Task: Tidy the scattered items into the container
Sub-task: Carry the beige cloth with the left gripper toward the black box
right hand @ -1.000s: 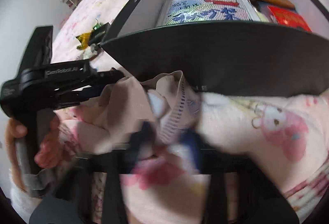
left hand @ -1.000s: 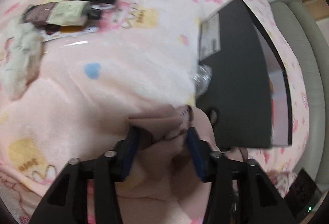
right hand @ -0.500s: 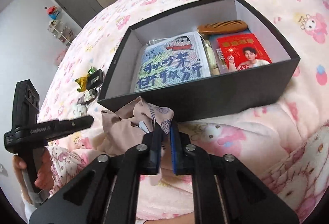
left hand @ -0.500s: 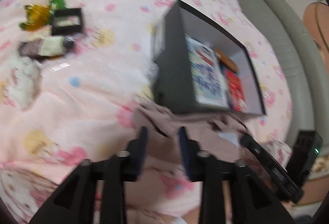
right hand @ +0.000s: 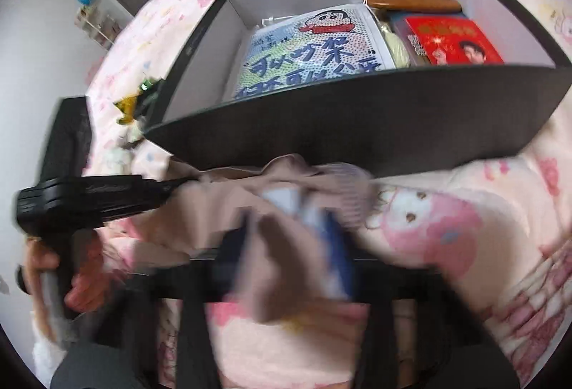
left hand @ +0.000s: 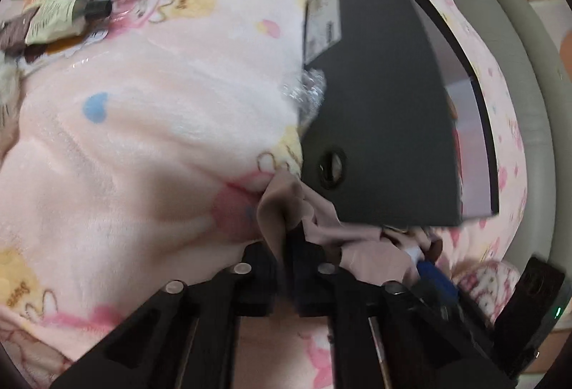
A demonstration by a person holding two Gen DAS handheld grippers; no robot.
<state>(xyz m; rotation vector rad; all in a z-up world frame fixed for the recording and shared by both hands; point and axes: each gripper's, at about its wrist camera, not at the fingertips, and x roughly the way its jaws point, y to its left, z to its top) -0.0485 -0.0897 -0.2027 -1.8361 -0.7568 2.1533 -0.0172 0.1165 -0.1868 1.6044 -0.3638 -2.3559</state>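
Left wrist view: the left tool [left hand: 286, 258] is closed on a fold of the beige cloth [left hand: 282, 206], which lies bunched on the pink blanket [left hand: 143, 138] against the outer wall of the black box [left hand: 386, 124]. In the right wrist view, the right tool [right hand: 289, 228] is blurred, its fingers nearly together with the same cloth between them. Inside the box lie a cartoon booklet [right hand: 314, 49], a red packet [right hand: 454, 42] and a wooden comb [right hand: 411, 1]. Snack wrappers [left hand: 60, 6] sit well apart on the blanket.

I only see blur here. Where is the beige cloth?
In both wrist views the beige cloth lies bunched on the pink blanket against the black box, between both tongs.
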